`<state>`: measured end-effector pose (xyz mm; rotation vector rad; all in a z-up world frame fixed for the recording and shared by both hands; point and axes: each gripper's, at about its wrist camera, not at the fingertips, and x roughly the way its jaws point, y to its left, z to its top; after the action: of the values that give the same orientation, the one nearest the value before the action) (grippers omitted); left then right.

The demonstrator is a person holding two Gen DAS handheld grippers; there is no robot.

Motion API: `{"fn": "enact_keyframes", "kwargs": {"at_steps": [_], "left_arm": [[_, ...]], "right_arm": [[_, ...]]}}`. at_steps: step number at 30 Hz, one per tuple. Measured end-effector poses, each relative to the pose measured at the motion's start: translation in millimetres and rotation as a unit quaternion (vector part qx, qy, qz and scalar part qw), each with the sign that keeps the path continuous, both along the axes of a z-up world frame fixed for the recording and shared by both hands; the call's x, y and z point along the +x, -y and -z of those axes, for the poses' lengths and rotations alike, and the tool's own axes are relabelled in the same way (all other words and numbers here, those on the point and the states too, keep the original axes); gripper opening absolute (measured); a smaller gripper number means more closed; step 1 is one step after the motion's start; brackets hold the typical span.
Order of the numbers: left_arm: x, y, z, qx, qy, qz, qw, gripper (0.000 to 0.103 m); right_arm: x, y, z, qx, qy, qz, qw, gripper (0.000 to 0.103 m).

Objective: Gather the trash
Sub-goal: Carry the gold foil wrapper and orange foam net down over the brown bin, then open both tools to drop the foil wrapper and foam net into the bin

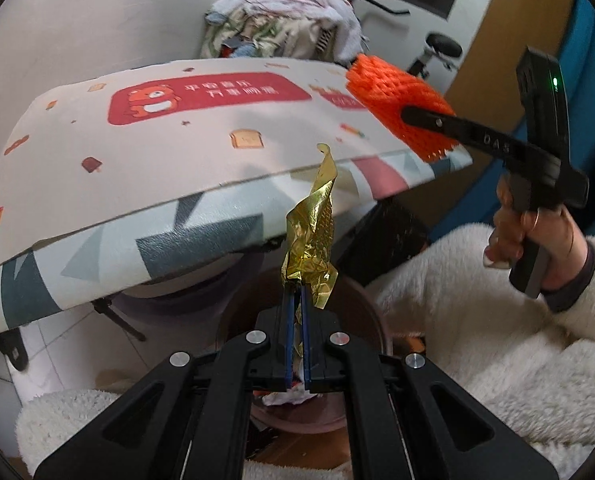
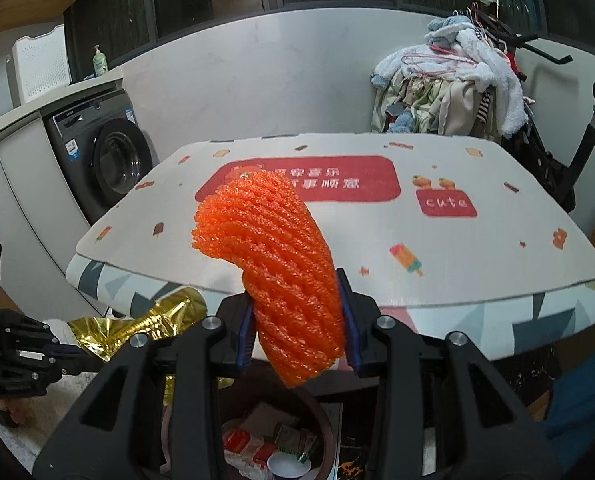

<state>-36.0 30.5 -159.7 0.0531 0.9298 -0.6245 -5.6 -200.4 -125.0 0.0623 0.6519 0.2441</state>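
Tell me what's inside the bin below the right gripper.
Beneath the orange foam net, the bin holds red-and-white packets, a white cup and greenish wrappers. The right gripper covers the bin's sides, so anything deeper is hidden.

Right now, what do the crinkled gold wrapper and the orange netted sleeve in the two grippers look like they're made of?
Crinkled gold wrapper: probably thin metallic foil or metallised film; it is shiny, with sharp creases that hold shape.
Orange netted sleeve: likely soft foam mesh, as used around fruit; it is matte, with an open lattice, and bends under its own weight.
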Motion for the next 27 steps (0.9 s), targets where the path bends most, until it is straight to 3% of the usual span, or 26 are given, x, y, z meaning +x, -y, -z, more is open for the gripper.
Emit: {"fn": "enact_keyframes", "kwargs": {"at_steps": [9,11,12,13,15,22,27], "left_arm": [[12.6,19.1,15.0,0.016,-0.021,0.019,0.9995,0.004],[14.4,21.6,16.8,0.019,-0.022,0.017,0.9994,0.011],[15.3,22.2,17.3,0.019,-0.02,0.014,0.9995,0.025],[15.3,21.8,16.2,0.018,-0.014,0.009,0.9997,0.047],[14.7,18.4,11.4,0.008,0.003,-0.003,1.0,0.062],[9.0,1.3,-10.6,-0.015,0.061,-0.057,0.9964,0.089],[0.0,-6.3,-19.2,-0.013,0.094,-0.088,0.9916,0.093]], "right_arm": [[-3.5,12.5,17.5,0.01,-0.016,0.012,1.0,0.038],[-4.0,16.0,19.7,0.014,-0.017,0.015,1.0,0.038],[-4.3,17.6,20.9,0.016,-0.018,0.015,1.0,0.038],[-4.7,18.9,21.9,0.018,-0.018,0.015,1.0,0.038],[-5.9,20.6,24.9,0.021,-0.021,0.013,0.999,0.038],[-12.5,12.8,39.8,0.02,-0.042,-0.007,0.999,0.038],[-20.9,-1.4,49.0,0.013,-0.061,-0.037,0.997,0.038]]}}
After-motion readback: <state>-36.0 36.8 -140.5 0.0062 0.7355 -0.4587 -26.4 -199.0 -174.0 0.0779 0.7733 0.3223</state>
